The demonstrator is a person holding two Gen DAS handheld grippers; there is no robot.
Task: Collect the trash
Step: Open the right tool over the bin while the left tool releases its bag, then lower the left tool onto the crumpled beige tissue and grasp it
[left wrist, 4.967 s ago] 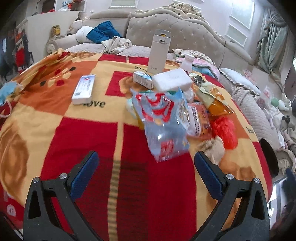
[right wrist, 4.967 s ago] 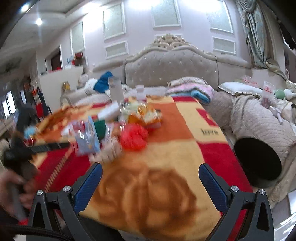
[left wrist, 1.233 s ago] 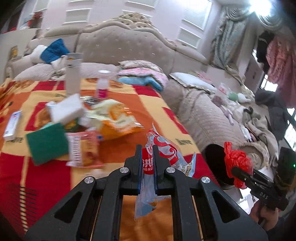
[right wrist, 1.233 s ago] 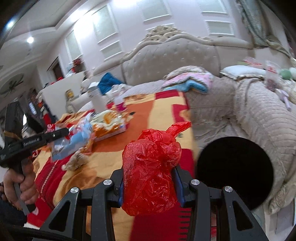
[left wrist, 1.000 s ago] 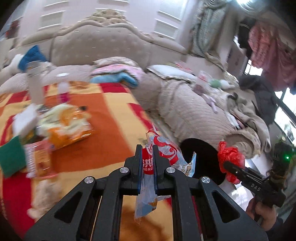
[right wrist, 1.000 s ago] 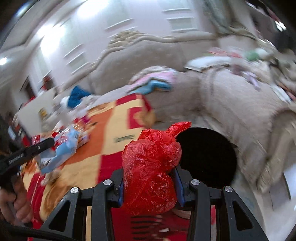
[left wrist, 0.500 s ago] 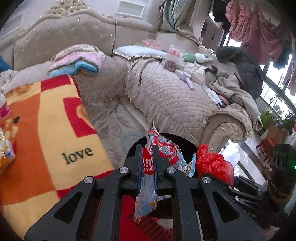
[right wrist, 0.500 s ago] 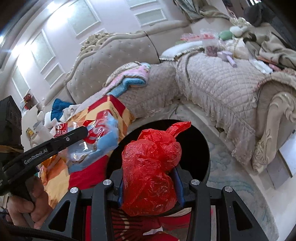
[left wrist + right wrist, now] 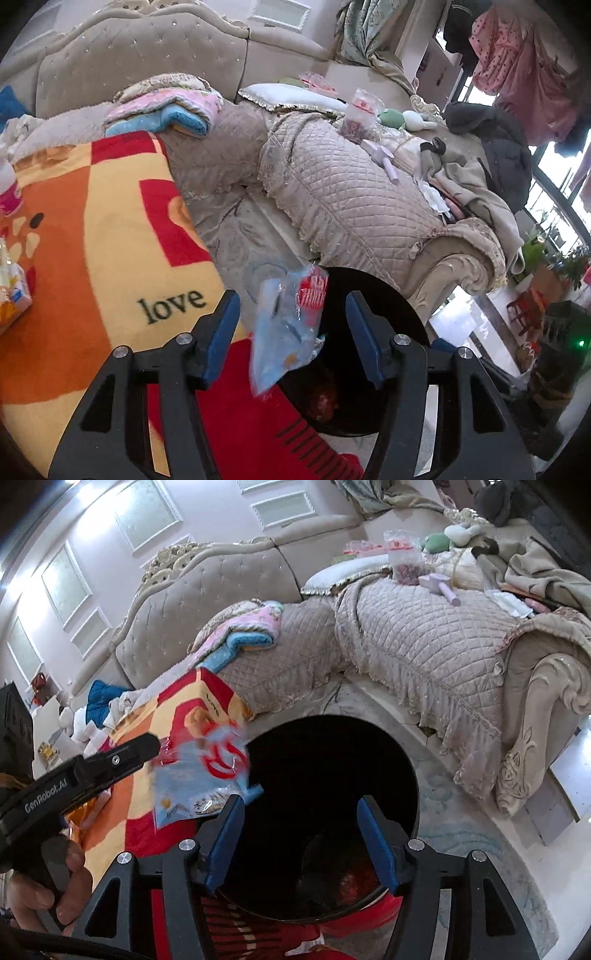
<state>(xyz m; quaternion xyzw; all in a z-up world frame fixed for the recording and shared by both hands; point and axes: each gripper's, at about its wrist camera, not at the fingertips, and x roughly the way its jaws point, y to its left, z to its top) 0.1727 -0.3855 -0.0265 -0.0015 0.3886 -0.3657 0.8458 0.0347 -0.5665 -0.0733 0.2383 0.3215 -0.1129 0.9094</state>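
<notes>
Tongs over round black trash bin [image 9: 406, 775]

Left tongs [image 9: 291, 325] and right tongs [image 9: 298, 825] have just opened — crinkled blue-red plastic wrapper [image 9: 286, 328] hangs loose between left pads, right ones empty.

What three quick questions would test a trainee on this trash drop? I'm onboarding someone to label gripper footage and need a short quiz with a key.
1. True or false: the left gripper is clamped shut on the blue snack wrapper.
2. Where is the red plastic bag? A) between the right gripper's jaws B) at the bottom of the black bin C) on the quilted sofa
3. Fill in: the word printed on the blanket beside the bin is ____.

Key: 1 false, the jaws have just been opening and the wrapper hangs loose between them. 2 B; the right jaws have just been opening too, with nothing between them. 3 love.
</notes>
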